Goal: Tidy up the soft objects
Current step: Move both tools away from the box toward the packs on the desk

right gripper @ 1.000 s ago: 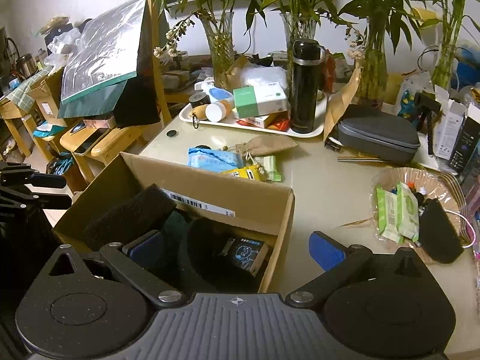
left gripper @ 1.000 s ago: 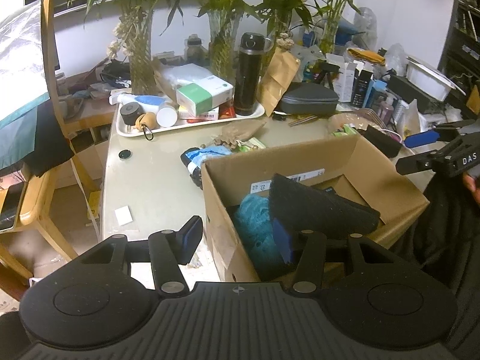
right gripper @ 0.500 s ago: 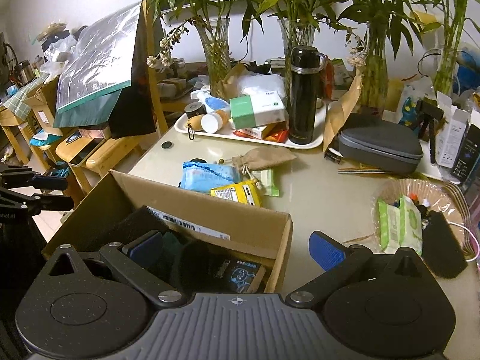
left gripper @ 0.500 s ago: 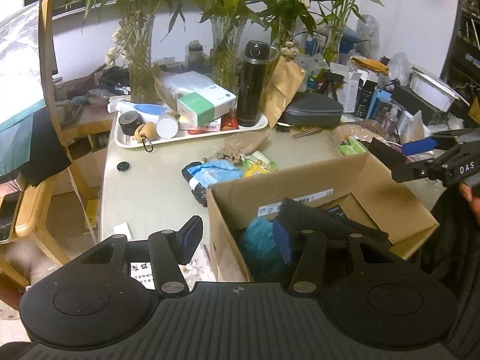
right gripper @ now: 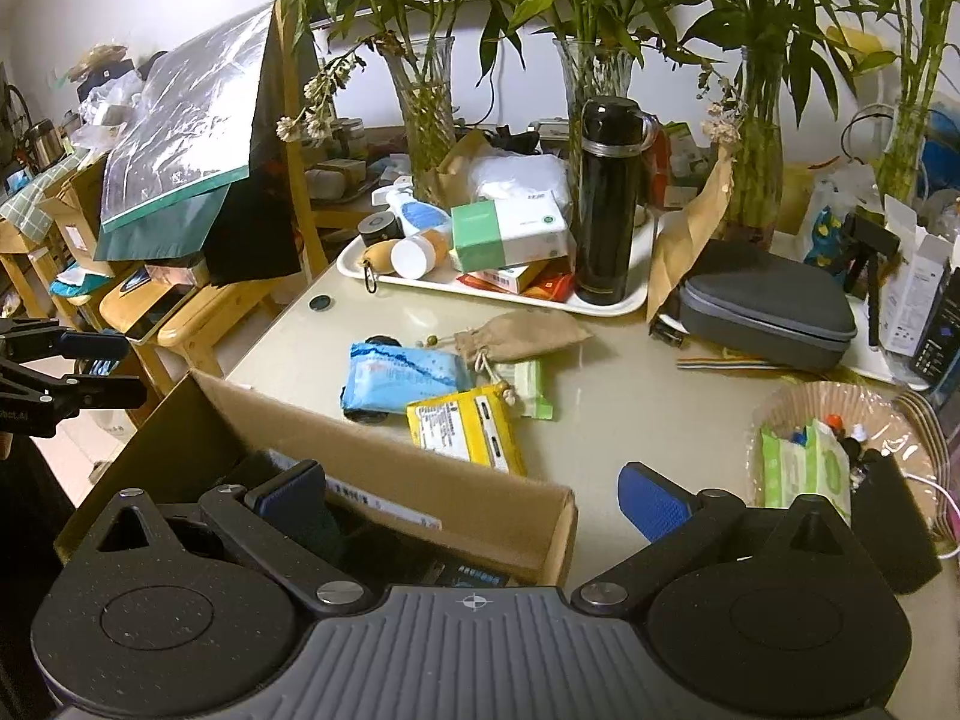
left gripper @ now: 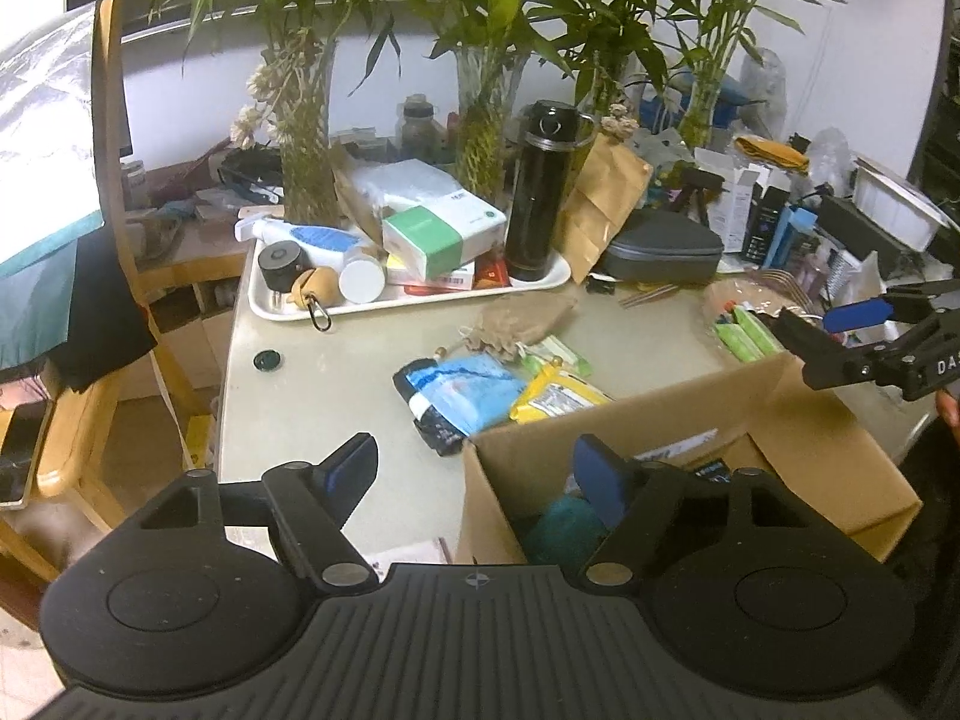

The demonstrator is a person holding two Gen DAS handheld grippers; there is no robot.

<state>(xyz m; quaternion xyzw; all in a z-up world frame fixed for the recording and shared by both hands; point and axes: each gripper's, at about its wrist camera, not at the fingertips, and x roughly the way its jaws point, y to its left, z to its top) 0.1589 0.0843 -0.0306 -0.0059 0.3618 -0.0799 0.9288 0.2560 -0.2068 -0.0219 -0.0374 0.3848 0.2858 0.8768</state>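
Note:
An open cardboard box (left gripper: 840, 456) (right gripper: 384, 468) stands at the table's near edge with a teal soft item (left gripper: 564, 531) and dark items inside. Beyond it lie a blue soft pack (left gripper: 474, 390) (right gripper: 402, 378), a yellow packet (left gripper: 555, 396) (right gripper: 462, 429), a green packet (right gripper: 528, 384) and a tan drawstring pouch (left gripper: 519, 315) (right gripper: 522, 333). My left gripper (left gripper: 480, 468) is open and empty over the box's left corner. My right gripper (right gripper: 474, 498) is open and empty over the box's right end; it also shows in the left wrist view (left gripper: 840, 324).
A white tray (right gripper: 636, 300) with a black flask (right gripper: 609, 204), boxes and bottles stands behind. Glass vases with bamboo line the back. A grey zip case (right gripper: 768, 306) and a wicker basket (right gripper: 786, 408) with green wipes are at right. Wooden chairs (left gripper: 66, 420) stand left.
Both grippers have drawn back and up from the box. The black soft item that stood by the left gripper's right finger is no longer seen there. More of the table shows.

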